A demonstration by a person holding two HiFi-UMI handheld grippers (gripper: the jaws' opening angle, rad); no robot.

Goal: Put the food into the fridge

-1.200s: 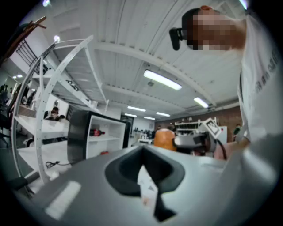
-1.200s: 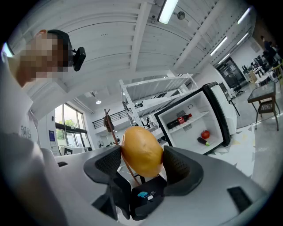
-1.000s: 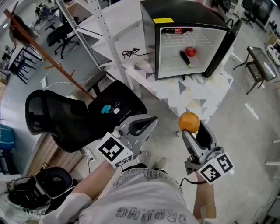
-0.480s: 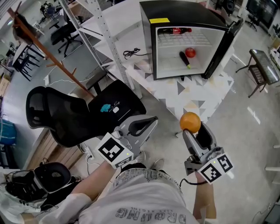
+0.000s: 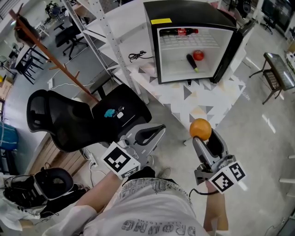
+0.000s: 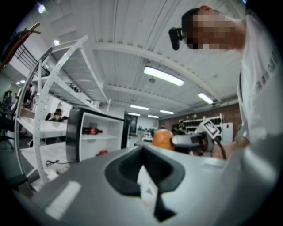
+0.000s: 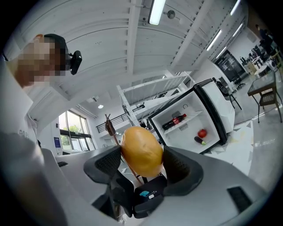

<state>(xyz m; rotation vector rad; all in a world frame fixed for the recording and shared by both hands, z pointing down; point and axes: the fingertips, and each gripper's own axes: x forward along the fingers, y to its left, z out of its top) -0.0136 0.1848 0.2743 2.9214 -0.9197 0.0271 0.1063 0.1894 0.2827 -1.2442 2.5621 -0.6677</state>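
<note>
My right gripper (image 5: 201,131) (image 7: 141,155) is shut on an orange (image 5: 200,128) (image 7: 141,151), held in the air well short of the fridge. The small black fridge (image 5: 188,10) (image 7: 218,115) stands open at the top of the head view, its door (image 5: 233,50) swung to the right. Inside lie a cola bottle (image 5: 178,32) (image 7: 174,121) on the upper shelf, and a red tomato (image 5: 198,55) (image 7: 202,133) and a dark eggplant (image 5: 191,61) below. My left gripper (image 5: 159,131) is shut with nothing in it, to the left of the orange (image 6: 162,139).
A black office chair (image 5: 80,118) stands at lower left of the fridge, beside my left gripper. A white metal rack (image 5: 105,27) and a brown coat stand (image 5: 50,61) are to the left. The fridge sits on a patterned mat (image 5: 203,99). A small table (image 5: 277,68) is at right.
The view has drifted slightly, so the fridge sits a little further left and higher in the head view. Both grippers hold their pose and the orange stays gripped.
</note>
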